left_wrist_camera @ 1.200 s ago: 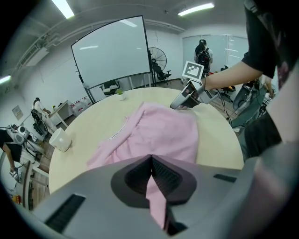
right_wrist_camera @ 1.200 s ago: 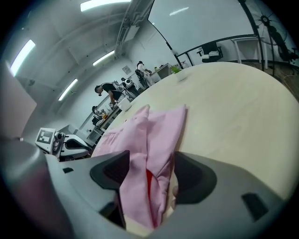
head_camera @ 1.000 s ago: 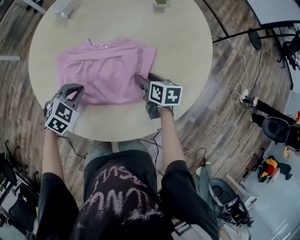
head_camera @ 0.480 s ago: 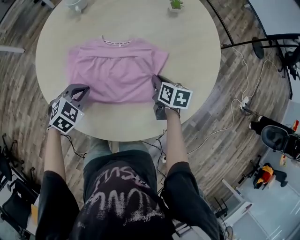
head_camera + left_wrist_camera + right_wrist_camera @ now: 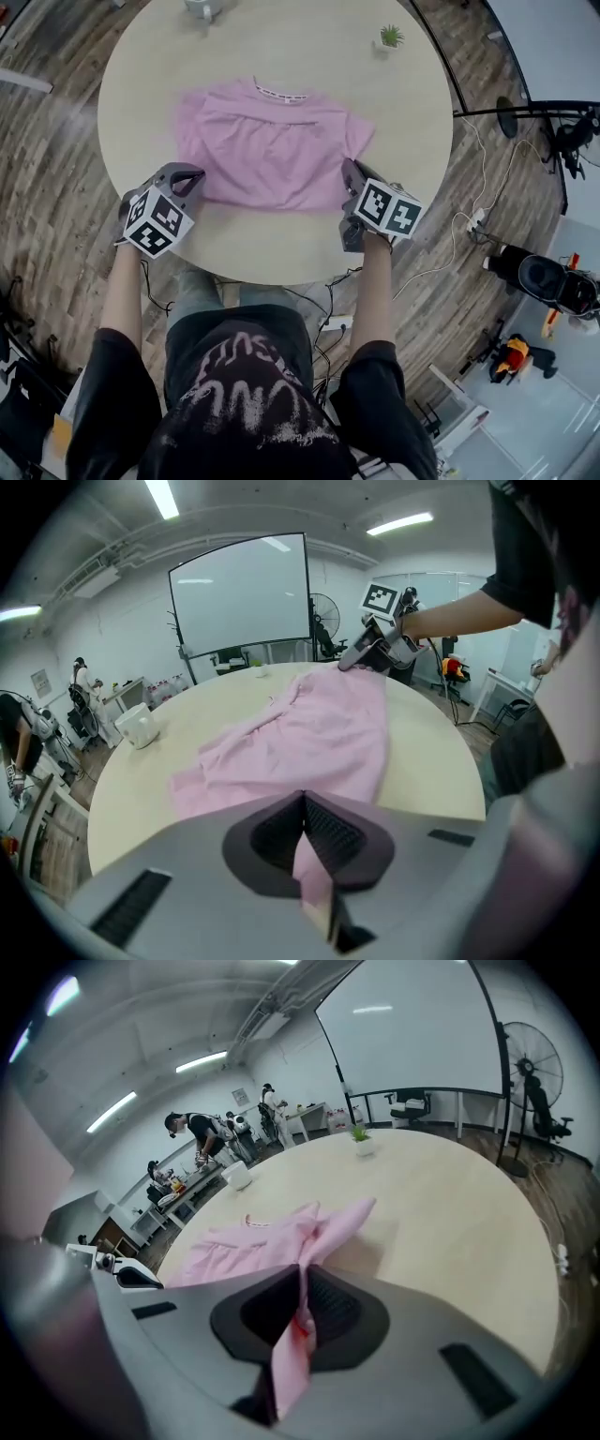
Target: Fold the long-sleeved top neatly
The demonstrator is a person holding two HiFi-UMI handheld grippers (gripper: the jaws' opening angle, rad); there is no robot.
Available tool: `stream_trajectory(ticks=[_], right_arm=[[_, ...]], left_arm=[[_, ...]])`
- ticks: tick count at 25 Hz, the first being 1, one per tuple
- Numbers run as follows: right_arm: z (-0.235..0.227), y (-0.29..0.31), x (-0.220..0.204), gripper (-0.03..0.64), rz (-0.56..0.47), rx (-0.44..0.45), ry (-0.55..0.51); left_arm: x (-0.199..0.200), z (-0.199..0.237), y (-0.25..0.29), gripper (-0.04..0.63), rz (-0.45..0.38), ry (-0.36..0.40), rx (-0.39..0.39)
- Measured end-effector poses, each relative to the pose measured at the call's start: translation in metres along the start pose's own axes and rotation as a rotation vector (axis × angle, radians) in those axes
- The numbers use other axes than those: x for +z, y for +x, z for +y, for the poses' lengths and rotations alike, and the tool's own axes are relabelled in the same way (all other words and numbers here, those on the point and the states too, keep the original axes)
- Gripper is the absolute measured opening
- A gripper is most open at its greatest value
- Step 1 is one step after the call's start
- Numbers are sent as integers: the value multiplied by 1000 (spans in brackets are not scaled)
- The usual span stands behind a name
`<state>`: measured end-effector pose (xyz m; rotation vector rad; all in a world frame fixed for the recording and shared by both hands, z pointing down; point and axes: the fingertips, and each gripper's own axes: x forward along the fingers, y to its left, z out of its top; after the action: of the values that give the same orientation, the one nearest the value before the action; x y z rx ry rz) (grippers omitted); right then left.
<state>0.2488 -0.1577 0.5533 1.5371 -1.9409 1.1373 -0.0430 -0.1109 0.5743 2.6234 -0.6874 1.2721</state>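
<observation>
1. Head view: the pink top (image 5: 272, 145) lies flat on the round table (image 5: 412, 103), in the upper middle of the frame.
2. The left gripper (image 5: 192, 176) is clamped on its lower-left hem.
3. The right gripper (image 5: 349, 178), whose jaws have just been closing, pinches the lower-right hem.
4. The lettering on the neckline tape (image 5: 281, 95) is too small to read.

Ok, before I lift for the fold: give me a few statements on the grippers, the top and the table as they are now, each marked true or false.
1. The left gripper is shut on the pink top. True.
2. The right gripper is open and empty. False: its jaws have just been closing and now pinch the top's near hem.
3. The top's neckline lies on the side away from the person. True.
4. The potted plant stands on the top. False: it stands on the bare table, apart from the top, near the far edge.
</observation>
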Motion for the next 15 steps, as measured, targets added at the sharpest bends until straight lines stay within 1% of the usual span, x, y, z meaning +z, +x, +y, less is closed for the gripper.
stream_trajectory(ticks=[7, 10, 15], right_arm=[[73, -10, 28, 32, -11, -58, -98], [105, -8, 32, 31, -11, -79, -136], [155, 1, 37, 29, 19, -103, -204]], left_arm=[[-20, 17, -17, 11, -83, 0, -52], [-26, 21, -25, 11, -113, 7, -75], [-35, 26, -38, 11, -153, 14, -104]])
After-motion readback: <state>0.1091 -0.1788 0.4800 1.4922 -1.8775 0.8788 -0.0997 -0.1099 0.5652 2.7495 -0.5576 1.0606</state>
